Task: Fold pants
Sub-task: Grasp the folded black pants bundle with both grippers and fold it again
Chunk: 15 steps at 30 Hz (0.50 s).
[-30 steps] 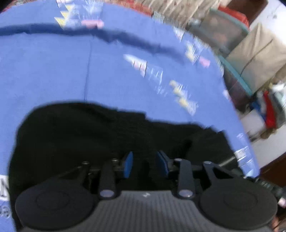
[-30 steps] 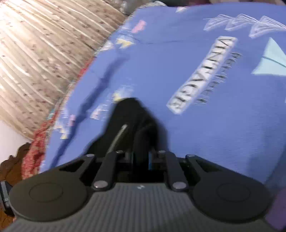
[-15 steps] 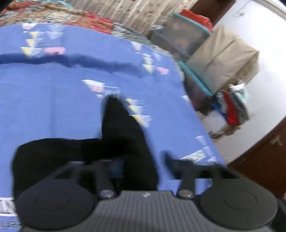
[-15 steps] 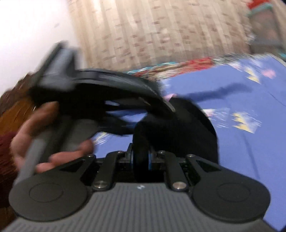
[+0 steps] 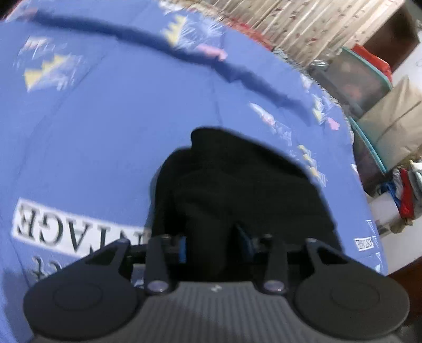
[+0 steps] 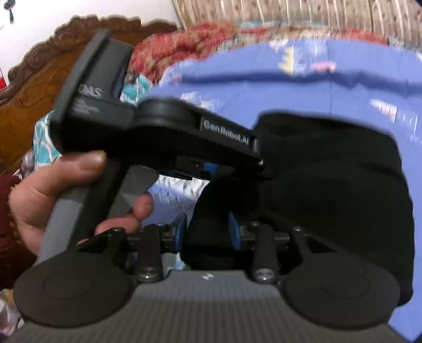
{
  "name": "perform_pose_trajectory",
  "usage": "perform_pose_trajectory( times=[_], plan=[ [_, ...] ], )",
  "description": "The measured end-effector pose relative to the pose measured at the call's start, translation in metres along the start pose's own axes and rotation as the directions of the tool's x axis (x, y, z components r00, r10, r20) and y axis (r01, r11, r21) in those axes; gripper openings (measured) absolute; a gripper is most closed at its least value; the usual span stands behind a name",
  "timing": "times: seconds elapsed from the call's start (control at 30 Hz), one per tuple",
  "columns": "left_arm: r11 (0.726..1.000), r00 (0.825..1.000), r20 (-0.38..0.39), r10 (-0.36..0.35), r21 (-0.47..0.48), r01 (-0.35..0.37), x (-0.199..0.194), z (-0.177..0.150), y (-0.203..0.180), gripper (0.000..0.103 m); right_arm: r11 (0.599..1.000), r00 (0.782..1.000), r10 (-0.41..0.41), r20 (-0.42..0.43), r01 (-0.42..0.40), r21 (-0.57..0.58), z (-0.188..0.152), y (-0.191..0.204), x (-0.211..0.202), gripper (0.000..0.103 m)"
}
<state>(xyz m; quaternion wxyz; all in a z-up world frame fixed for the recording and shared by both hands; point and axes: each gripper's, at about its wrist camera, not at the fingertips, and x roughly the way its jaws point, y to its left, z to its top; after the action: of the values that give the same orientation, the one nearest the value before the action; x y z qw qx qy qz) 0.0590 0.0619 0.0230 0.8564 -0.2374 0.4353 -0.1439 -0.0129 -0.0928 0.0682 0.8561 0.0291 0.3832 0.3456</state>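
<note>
Pants: black pants (image 5: 245,190) lie bunched in a folded heap on a blue bedsheet (image 5: 110,126), just in front of both grippers; in the right wrist view the dark cloth (image 6: 329,184) fills the middle and right of the frame
Left gripper: the left gripper (image 5: 215,244) points down at the near edge of the heap; its jaws have just been opening and stand partly apart, black cloth sits between the blue pads (image 5: 182,249), and the blur hides whether they press on it, so I cannot tell if it grips
Right gripper: the right gripper (image 6: 208,232) has jaws that have just been opening, now partly apart; a fold of the pants fills the gap between its blue pads (image 6: 180,230), and whether the pads squeeze it cannot be told
Left hand: in the right wrist view a person's hand (image 6: 66,195) wraps the grey handle of the left gripper (image 6: 259,161), whose black body reaches across to the left edge of the pants
Bedsheet: blue, printed with white lettering (image 5: 71,227) and small pale triangle shapes, with a dark crease across its far side
Surroundings: a carved wooden headboard (image 6: 39,76), a red patterned blanket (image 6: 190,44), a striped curtain (image 5: 311,23), stacked storage boxes (image 5: 366,87) beside the bed
</note>
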Motion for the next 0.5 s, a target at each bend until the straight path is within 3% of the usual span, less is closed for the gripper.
perform_pose_trajectory(
  times=[0.1,0.23,0.3,0.37,0.5],
  plan=[
    [0.999,0.999,0.044,-0.031,-0.022,0.032,-0.014,0.003,0.001,0.044,0.996,0.993,0.073,0.093,-0.078,0.048,0.005,-0.011,-0.041,0.037],
    [0.997,0.99,0.124,-0.06,-0.046,0.067,-0.048,0.005,-0.004,0.06,0.99,0.971,-0.078,0.227,0.049,0.132,0.007,-0.046,-0.093,0.037],
    [0.996,0.988,0.129,-0.086,-0.023,0.089,-0.054,0.004,-0.013,0.061,0.97,0.962,-0.155,0.224,0.106,0.217,-0.004,-0.068,-0.104,0.034],
    [0.998,0.99,0.126,-0.062,0.018,0.06,-0.053,-0.004,-0.025,0.061,0.935,0.96,-0.204,0.189,0.134,0.327,-0.014,-0.093,-0.106,0.028],
    [0.986,0.992,0.083,0.099,0.125,-0.108,-0.035,-0.025,-0.034,0.059,0.913,0.985,-0.151,0.083,0.107,0.393,-0.038,-0.101,-0.096,0.027]
  ],
)
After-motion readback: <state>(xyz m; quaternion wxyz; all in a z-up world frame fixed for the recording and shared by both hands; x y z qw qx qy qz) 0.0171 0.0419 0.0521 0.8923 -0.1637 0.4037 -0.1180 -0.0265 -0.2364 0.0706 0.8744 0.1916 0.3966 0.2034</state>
